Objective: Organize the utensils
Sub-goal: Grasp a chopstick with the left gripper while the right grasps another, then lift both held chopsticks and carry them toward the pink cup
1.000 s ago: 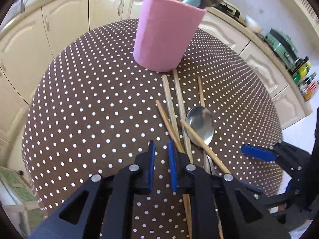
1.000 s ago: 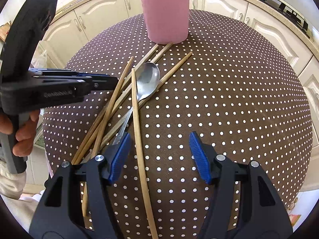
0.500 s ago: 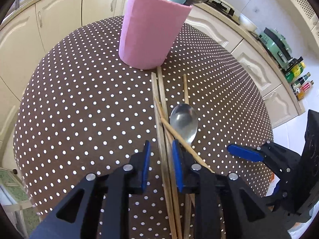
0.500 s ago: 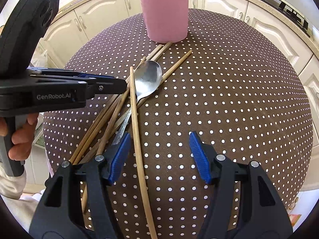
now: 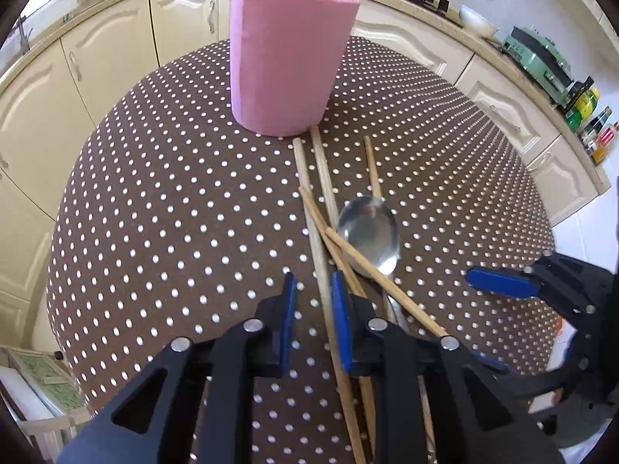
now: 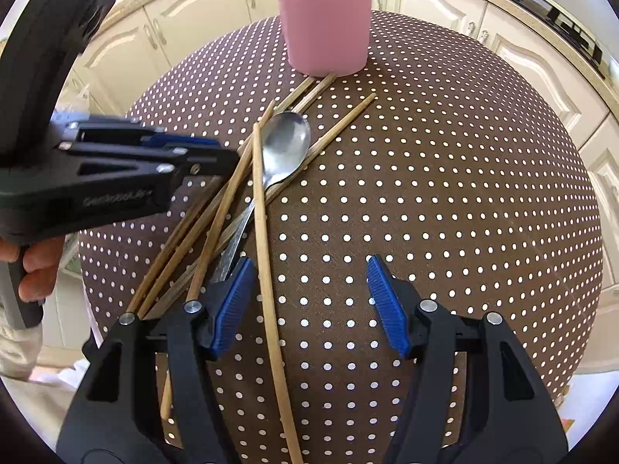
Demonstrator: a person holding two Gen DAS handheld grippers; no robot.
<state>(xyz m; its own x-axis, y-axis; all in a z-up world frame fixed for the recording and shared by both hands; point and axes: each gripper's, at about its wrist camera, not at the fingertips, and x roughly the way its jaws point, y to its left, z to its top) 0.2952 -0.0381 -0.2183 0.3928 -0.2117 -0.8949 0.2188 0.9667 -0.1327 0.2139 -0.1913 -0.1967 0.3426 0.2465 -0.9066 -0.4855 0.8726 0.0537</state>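
Observation:
Several wooden chopsticks and a steel spoon (image 5: 367, 236) (image 6: 288, 147) lie crossed on the brown dotted tablecloth (image 5: 174, 212) (image 6: 445, 193), in front of a pink cup (image 5: 286, 65) (image 6: 325, 23). The cup holds a teal-handled utensil and a wooden stick. My left gripper (image 5: 313, 301) (image 6: 228, 158) straddles one chopstick (image 5: 309, 212). Its jaws are closing, and a gap still shows on the left side. My right gripper (image 6: 309, 294) hangs open over the table. A long chopstick (image 6: 263, 232) runs between its fingers, nearer the left one and untouched.
Cream kitchen cabinets curve behind the table. A green appliance (image 5: 537, 54) and bottles (image 5: 588, 116) stand on the counter at the right. A person's hand (image 6: 35, 266) grips the left tool's handle beyond the table's left edge.
The left gripper slid right from beside the pile until one chopstick sat between its jaws, then drew nearer the cup. The right gripper stayed put.

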